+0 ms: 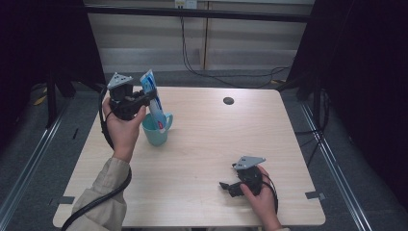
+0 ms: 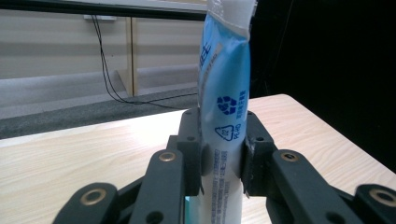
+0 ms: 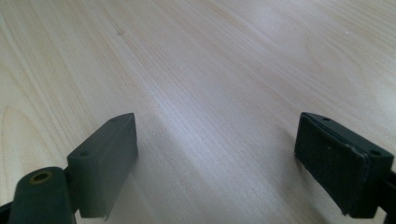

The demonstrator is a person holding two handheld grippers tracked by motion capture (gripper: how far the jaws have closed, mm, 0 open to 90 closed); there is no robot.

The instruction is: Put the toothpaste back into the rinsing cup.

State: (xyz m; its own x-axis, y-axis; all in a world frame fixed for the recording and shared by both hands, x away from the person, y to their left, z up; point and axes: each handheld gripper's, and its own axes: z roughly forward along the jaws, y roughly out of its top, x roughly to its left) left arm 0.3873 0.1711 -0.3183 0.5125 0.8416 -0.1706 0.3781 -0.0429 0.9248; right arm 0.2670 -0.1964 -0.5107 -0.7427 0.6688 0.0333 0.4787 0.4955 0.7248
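Note:
A blue and white toothpaste tube (image 1: 152, 98) stands upright with its lower end inside a teal mug (image 1: 157, 130) on the left half of the wooden table (image 1: 207, 144). My left gripper (image 1: 144, 98) is shut on the tube's middle, well above the mug's rim. In the left gripper view both pads press the tube (image 2: 224, 107) from either side, its crimped end pointing up; the left gripper (image 2: 223, 154) holds it level with the recycling marks. My right gripper (image 1: 223, 185) rests low over the table near the front right, open, with bare wood between its pads (image 3: 105, 158).
A small dark round hole (image 1: 228, 100) sits in the tabletop at the back centre. Cables hang down the wall behind the table. Black curtains and metal rails flank both sides. Tape marks lie on the floor near the table's front corners.

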